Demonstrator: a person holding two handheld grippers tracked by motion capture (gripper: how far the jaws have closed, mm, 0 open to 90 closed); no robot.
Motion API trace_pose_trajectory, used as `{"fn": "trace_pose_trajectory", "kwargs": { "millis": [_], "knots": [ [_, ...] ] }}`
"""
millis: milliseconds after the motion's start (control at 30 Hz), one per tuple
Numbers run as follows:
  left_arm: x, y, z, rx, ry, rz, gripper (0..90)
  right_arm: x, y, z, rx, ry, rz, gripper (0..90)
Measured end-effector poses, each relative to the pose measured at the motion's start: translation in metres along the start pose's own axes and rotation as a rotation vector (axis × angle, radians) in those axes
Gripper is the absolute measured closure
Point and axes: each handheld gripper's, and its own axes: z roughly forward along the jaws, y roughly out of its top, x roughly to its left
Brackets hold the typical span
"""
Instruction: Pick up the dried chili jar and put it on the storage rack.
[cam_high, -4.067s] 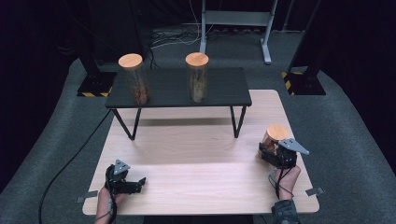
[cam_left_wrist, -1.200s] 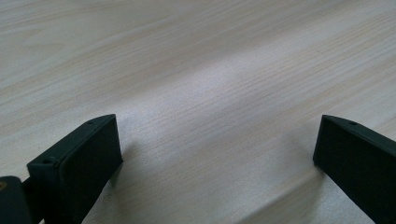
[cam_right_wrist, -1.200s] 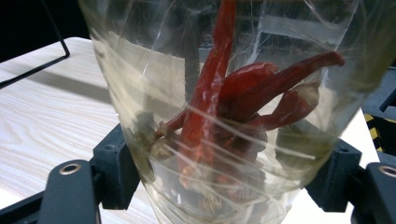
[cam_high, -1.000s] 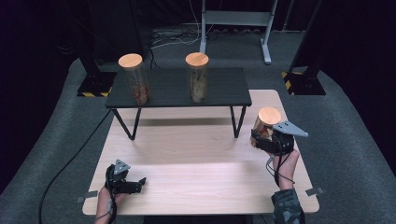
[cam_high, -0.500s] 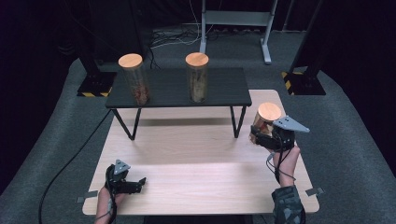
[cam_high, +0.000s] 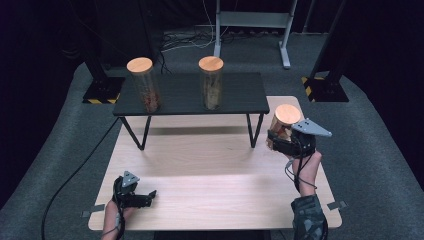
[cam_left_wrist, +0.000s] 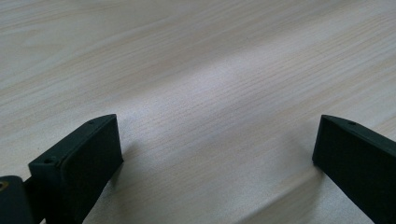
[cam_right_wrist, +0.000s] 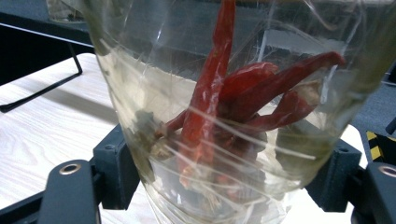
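Observation:
My right gripper (cam_high: 278, 140) is shut on a clear glass jar (cam_high: 283, 125) with a round wooden lid, held off the wooden table (cam_high: 210, 165) at its right side, beside the black shelf's right leg. In the right gripper view the jar (cam_right_wrist: 224, 116) holds dried red chillies, and both jaws press on its sides. My left gripper (cam_high: 148, 196) rests low at the table's front left, open, with bare wood between its fingers (cam_left_wrist: 84, 163).
A low black shelf (cam_high: 190, 97) stands across the back of the table on thin legs. Two more wooden-lidded jars stand on it, one at the left (cam_high: 144, 85) and one in the middle (cam_high: 211, 82). A black cable trails off the table's left side.
My right gripper has lifted the chilli jar a little off the table and carried it slightly toward the shelf. The left gripper has stayed where it was.

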Motion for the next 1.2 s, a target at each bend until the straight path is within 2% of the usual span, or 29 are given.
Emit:
{"fn": "trace_pose_trajectory", "kwargs": {
  "millis": [1200],
  "knots": [
    [0.000,0.000,0.000,0.000,0.000,0.001,0.6,0.002,0.041,-0.005,-0.025,0.024,-0.027,24.2]
  ]
}}
